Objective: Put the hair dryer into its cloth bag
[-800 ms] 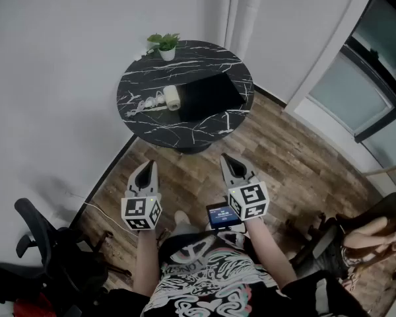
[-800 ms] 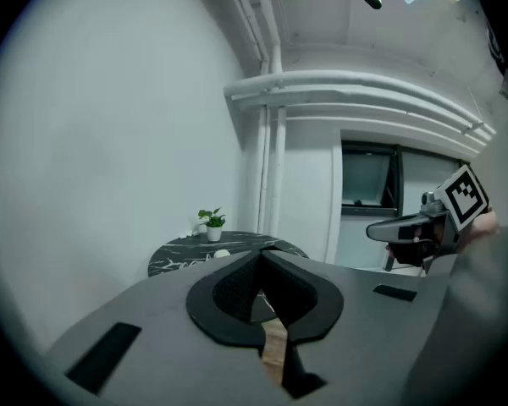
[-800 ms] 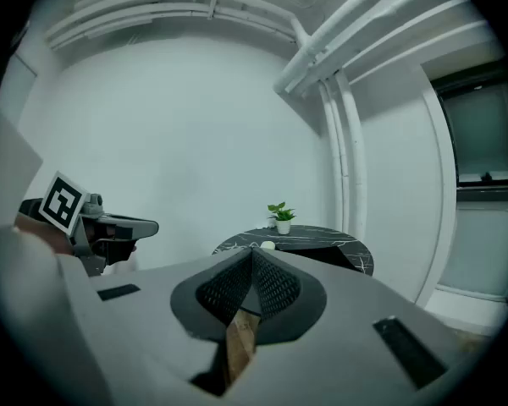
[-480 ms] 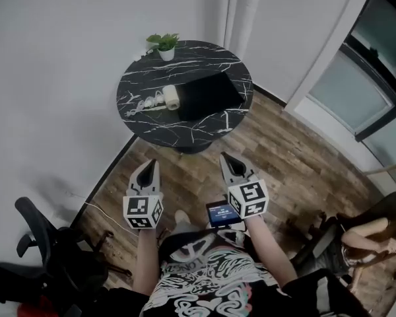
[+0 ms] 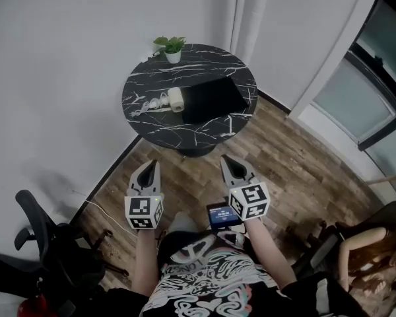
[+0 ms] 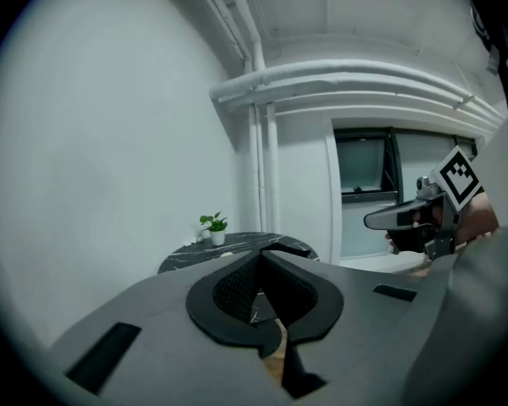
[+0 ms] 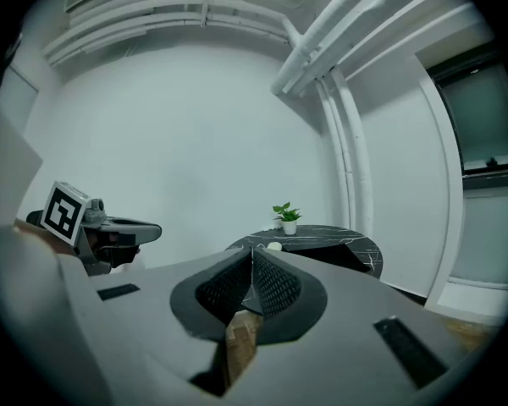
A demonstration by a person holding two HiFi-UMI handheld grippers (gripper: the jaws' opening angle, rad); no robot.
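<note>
A cream hair dryer (image 5: pixel 175 99) lies on the round black marble table (image 5: pixel 152 125), with its coiled cord (image 5: pixel 148 104) to its left. The black cloth bag (image 5: pixel 212 98) lies flat right beside it on the right. Both grippers hover over the wooden floor, well short of the table. My left gripper (image 5: pixel 150 165) and my right gripper (image 5: pixel 225 158) are shut and hold nothing. In the left gripper view, the shut left gripper (image 6: pixel 261 255) points at the table (image 6: pixel 205 255). In the right gripper view, the shut right gripper (image 7: pixel 252 252) does the same, and the dryer (image 7: pixel 274 246) shows as a small pale spot.
A small potted plant (image 5: pixel 173 47) stands at the table's far edge. A black office chair (image 5: pixel 49 246) is at the lower left, with a cable (image 5: pixel 98 207) on the floor near it. A seated person (image 5: pixel 366 249) is at the lower right. Glass doors (image 5: pixel 366 88) line the right side.
Both grippers stay almost still and shut. The head view has shifted slightly, so the table now sits a little lower and further right in the picture.
</note>
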